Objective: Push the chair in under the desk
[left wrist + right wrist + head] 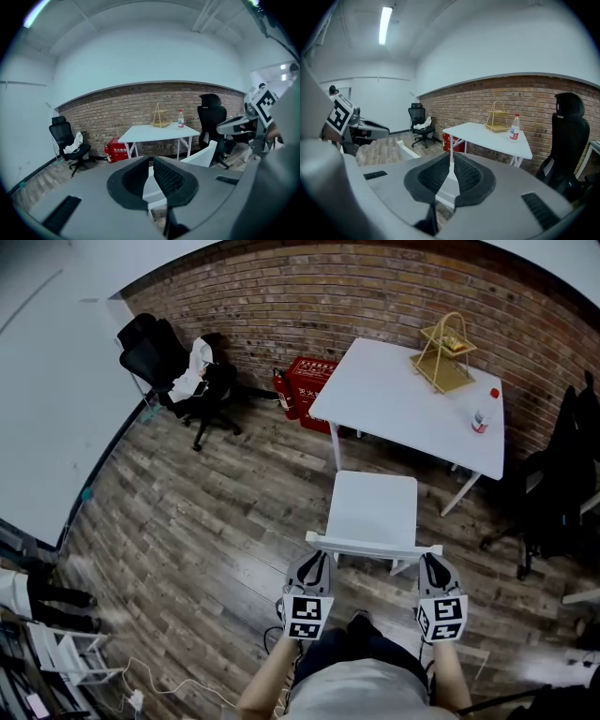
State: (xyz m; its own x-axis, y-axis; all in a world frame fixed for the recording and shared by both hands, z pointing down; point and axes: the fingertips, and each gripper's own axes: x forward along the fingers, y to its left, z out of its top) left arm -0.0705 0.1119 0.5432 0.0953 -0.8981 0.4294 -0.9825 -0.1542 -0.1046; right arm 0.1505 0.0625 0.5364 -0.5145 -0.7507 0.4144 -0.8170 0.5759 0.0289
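The white chair (373, 507) stands on the wooden floor (206, 521) just near of the white desk (394, 390). Its seat's far edge is close to the desk's near edge but not yet beneath it. The seat lines up with the gap between the desk's two near legs (336, 451) and (461, 491).

The left gripper (315, 559) is at the left end of the chair's top back rail (375, 547), and the right gripper (431, 561) is at the right end. Each has its jaws clenched together with nothing clamped between them. The tips look pressed to the rail, though contact is hard to confirm.

The floor to the left of the chair is open. A black office chair (164, 362) and a red crate (314, 385) stand well apart by the far brick wall. Another black chair (558, 484) stands near the desk's right edge. On the desk, a gold wire basket (445, 354) and a bottle (482, 414) sit toward the far right corner.
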